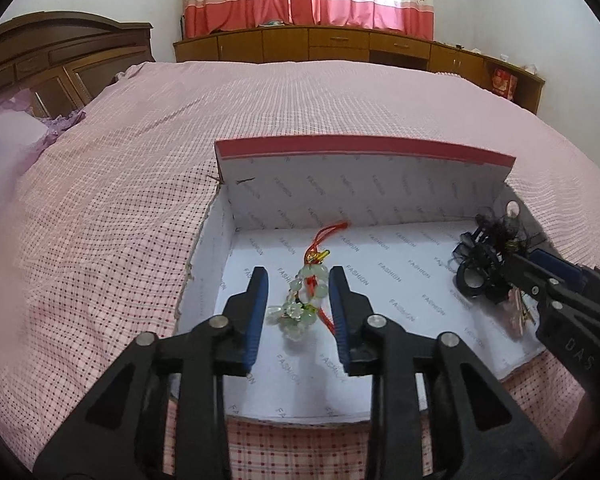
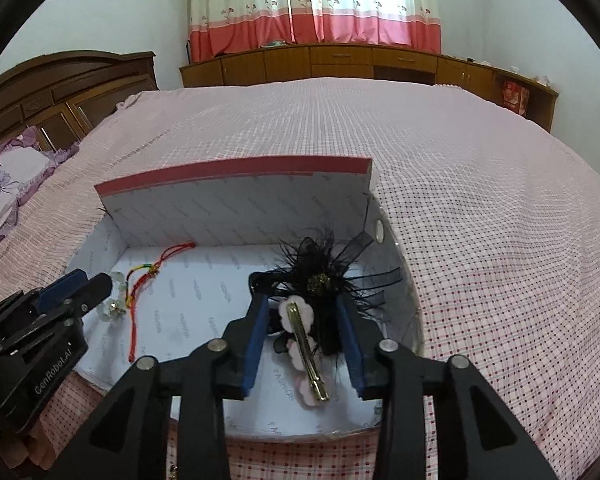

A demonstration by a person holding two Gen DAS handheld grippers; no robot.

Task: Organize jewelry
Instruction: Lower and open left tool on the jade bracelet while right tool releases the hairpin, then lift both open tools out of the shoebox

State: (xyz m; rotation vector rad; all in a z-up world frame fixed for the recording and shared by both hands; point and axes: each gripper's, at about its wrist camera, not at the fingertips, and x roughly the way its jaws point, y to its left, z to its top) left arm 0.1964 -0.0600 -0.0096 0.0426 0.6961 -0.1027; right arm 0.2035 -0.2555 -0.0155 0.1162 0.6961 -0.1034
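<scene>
Left wrist view: we find the left gripper (image 1: 299,304) over the open box (image 1: 364,200), which sits on the pink checked bedspread (image 1: 140,160). Its jaws stand parted, with the green bead charm (image 1: 304,300) on its red cord lying on the box floor between the blue pads, none pressing on it. At the box's right end we note the right gripper (image 1: 512,264) beside a black feathered hair ornament (image 1: 488,252); from here we cannot tell how its jaws stand.

Right wrist view: this settles it. The right gripper (image 2: 306,328) has its jaws apart; the black feathered hair ornament (image 2: 320,276) and a pink flower hair clip (image 2: 304,344) with a gold bar lie on the box (image 2: 236,196) floor between them, unclamped. The bead charm (image 2: 116,304) appears toward the box's left end, partly hidden by the left gripper (image 2: 84,284).
</scene>
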